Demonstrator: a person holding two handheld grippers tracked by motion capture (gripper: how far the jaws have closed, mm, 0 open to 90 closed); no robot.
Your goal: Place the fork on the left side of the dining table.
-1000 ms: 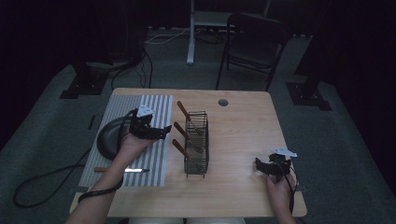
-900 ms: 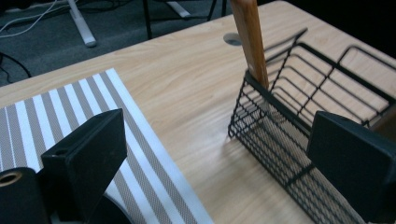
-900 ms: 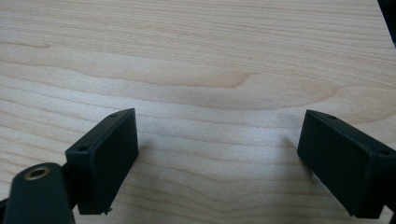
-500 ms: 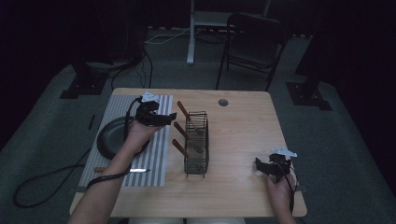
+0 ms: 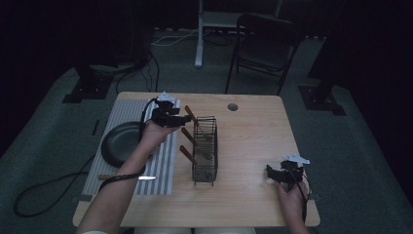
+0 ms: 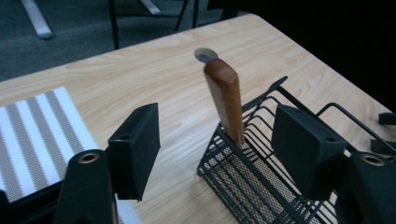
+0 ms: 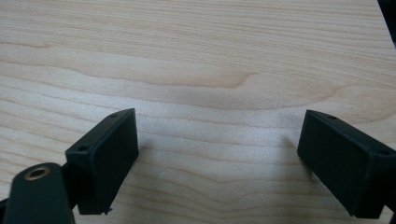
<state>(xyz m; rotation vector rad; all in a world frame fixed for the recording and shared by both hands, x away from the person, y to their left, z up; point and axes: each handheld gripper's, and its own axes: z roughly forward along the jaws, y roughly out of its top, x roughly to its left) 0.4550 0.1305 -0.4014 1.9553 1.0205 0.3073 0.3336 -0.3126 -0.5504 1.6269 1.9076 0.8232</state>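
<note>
Three brown handles sticking up out of the wire basket (image 5: 204,151), mid-table, just right of the striped mat (image 5: 134,146). Left gripper (image 5: 181,118) up beside the basket's far end, jaws wide apart, holding nothing. Far handle (image 6: 225,100) (tilted, wooden, rounded at the tip) sitting right between those jaws in the left gripper view, no pad touching it. Same handle (image 5: 190,116) in the high view, leaning left toward the gripper. Middle handle (image 5: 189,136) and near handle (image 5: 187,154) lower down the basket's left side, both slanting the same way. Basket (image 6: 261,186) resting on bare wood, mesh floor visible inside.

Dark pan (image 5: 119,144) lying on the mat, under the left forearm. Knife (image 5: 127,177) flat on the mat's near end, brown grip to the left, blade to the right.

Right gripper (image 5: 271,173) low over the table's near right corner, well apart from the basket. Jaws spread wide there too, nothing but table (image 7: 196,60) between them in the right gripper view. Round hole (image 5: 233,107) near the table's far edge.
</note>
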